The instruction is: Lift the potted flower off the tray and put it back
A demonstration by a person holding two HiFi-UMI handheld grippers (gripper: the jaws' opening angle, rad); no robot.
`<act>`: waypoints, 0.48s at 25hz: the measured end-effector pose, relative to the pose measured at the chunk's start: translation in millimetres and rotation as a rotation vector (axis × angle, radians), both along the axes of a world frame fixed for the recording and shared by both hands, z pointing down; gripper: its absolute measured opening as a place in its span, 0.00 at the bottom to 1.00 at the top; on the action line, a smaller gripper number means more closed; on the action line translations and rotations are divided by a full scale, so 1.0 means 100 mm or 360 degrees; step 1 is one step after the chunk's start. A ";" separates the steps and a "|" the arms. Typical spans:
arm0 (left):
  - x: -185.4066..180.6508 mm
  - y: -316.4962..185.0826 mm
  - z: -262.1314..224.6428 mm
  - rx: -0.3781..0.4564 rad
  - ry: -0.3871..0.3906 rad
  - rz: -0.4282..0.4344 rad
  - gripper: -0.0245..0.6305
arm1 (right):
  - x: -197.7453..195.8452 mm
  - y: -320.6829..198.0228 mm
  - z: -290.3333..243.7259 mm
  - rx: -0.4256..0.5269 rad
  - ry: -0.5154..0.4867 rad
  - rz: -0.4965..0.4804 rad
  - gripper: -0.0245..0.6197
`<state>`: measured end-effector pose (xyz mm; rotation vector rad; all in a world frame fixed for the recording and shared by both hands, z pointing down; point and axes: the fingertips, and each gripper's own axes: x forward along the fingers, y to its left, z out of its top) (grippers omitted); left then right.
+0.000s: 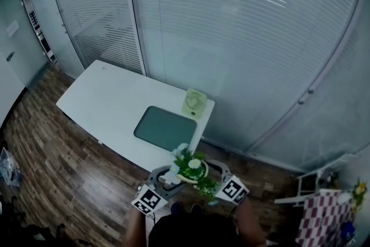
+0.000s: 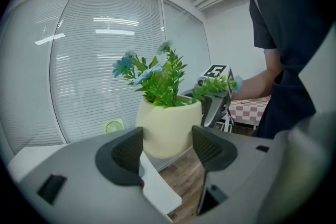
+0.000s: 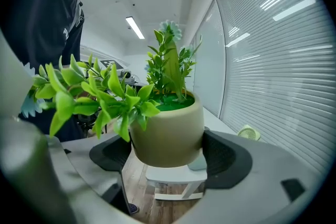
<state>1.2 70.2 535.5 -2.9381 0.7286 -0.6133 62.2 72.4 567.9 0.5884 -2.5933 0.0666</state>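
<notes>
The head view is taken from high above and aimed steeply down onto the white table [image 1: 110, 95], with the potted flower [image 1: 191, 169] at the frame's lower edge. The left gripper view is set low behind the left gripper [image 2: 167, 149] and the right gripper view behind the right gripper [image 3: 167, 157], both very near the pot and faced toward each other across it. The pot, the table, the small fan [image 1: 195, 103] and the blinds [image 1: 243, 37] are shared by all three views

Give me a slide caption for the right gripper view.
Right tool grips the potted flower by its cream pot, held in mid-air.
</notes>
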 end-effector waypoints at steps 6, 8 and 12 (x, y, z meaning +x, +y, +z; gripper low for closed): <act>-0.01 0.03 -0.02 0.0005 0.0012 -0.0009 0.46 | -0.02 0.03 -0.01 -0.0022 -0.0008 -0.0014 0.64; -0.04 0.02 -0.03 0.0004 0.0017 -0.0014 0.46 | -0.03 0.03 -0.02 -0.0028 0.0002 -0.0011 0.64; -0.09 0.05 -0.03 0.0011 0.0023 -0.0022 0.46 | -0.09 0.05 -0.02 -0.0031 0.0001 -0.0010 0.64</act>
